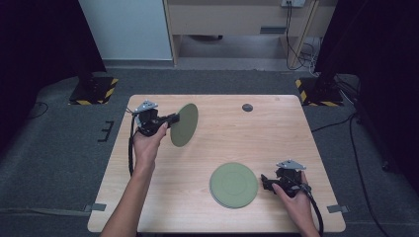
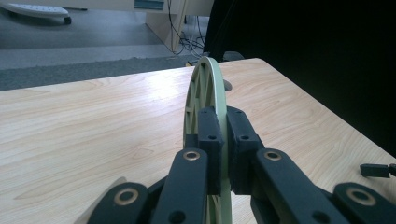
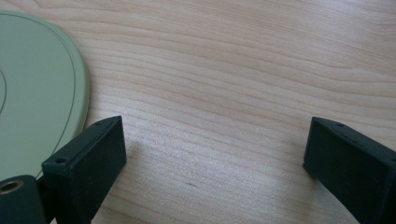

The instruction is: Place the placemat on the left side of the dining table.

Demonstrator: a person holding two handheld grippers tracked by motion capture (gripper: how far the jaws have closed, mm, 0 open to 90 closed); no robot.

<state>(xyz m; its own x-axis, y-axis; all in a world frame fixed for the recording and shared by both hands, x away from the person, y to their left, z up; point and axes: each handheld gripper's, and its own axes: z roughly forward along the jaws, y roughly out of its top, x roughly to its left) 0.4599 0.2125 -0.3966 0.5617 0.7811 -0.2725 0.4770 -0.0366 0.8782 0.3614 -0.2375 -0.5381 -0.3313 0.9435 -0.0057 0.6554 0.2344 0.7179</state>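
Observation:
A green plate point(image 1: 184, 124) stands on edge above the table's far left, held by its rim in my left gripper point(image 1: 170, 119). In the left gripper view the plate point(image 2: 204, 86) rises edge-on between the black pads point(image 2: 209, 140), which press on it from both sides. More green plates point(image 1: 233, 185) lie stacked flat near the front of the table. My right gripper point(image 1: 266, 181) rests low just right of that stack, open. In the right gripper view its gripper point(image 3: 212, 154) has wide jaws over bare wood, with the stack's rim point(image 3: 42, 93) at the left.
The wooden table point(image 1: 276, 143) has a small dark round disc point(image 1: 247, 107) near its far edge. Grey carpet surrounds it, with black stands on striped bases point(image 1: 94, 89) at the far corners and cables point(image 1: 356, 148) on the right.

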